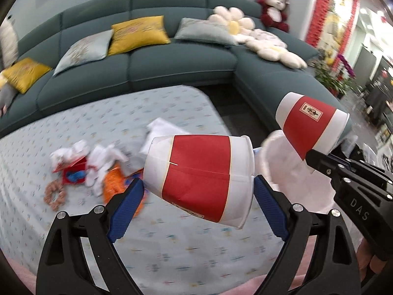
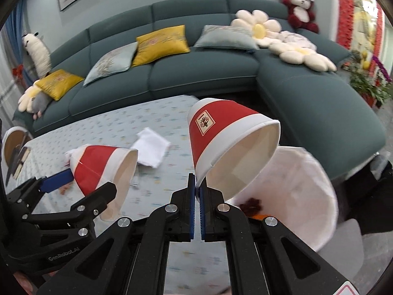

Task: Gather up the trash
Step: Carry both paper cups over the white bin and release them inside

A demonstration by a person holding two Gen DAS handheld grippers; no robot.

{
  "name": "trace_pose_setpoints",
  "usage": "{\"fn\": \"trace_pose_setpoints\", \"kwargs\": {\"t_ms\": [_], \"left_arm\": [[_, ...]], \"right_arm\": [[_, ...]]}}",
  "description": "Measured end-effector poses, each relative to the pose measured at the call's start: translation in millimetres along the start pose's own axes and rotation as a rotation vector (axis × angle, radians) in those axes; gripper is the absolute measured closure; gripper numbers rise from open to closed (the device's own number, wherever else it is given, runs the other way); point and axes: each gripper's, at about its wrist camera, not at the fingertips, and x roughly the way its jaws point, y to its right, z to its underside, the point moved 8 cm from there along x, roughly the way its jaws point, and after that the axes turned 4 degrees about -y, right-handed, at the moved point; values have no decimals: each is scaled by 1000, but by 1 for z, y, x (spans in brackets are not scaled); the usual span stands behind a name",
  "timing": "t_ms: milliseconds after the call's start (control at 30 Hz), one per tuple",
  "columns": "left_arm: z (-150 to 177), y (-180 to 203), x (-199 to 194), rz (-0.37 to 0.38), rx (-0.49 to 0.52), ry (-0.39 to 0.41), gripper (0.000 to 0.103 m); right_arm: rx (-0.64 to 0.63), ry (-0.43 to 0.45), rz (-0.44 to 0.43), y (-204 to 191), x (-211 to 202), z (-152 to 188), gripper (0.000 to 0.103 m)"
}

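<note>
My left gripper (image 1: 199,191) is shut on a red-and-white paper cup (image 1: 199,174), held sideways above the table; this cup also shows in the right wrist view (image 2: 103,167). My right gripper (image 2: 197,184) is shut on the rim of a second red-and-white paper cup (image 2: 228,142), which also shows in the left wrist view (image 1: 312,125). This cup hangs over a white trash bin (image 2: 299,186), seen too in the left wrist view (image 1: 289,172). Crumpled tissues (image 1: 103,162), a red wrapper (image 1: 71,174) and orange packaging (image 1: 113,184) lie on the table.
The table (image 1: 172,241) has a pale patterned cloth. A white napkin (image 2: 151,150) lies on it. A teal sectional sofa (image 2: 196,73) with cushions and plush toys stands behind. The bin holds dark scraps (image 2: 250,205).
</note>
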Motion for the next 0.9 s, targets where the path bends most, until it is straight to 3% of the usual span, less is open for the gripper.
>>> {"fn": "trace_pose_setpoints", "kwargs": {"t_ms": [433,900], "left_arm": [[-13,113,15,79,170,-4,17],[-21,155,44,128,204,-53,17]], "right_arm": [[107,-7,85,98,-14,22,100],[151,-28,113,135,1,29,99]]}}
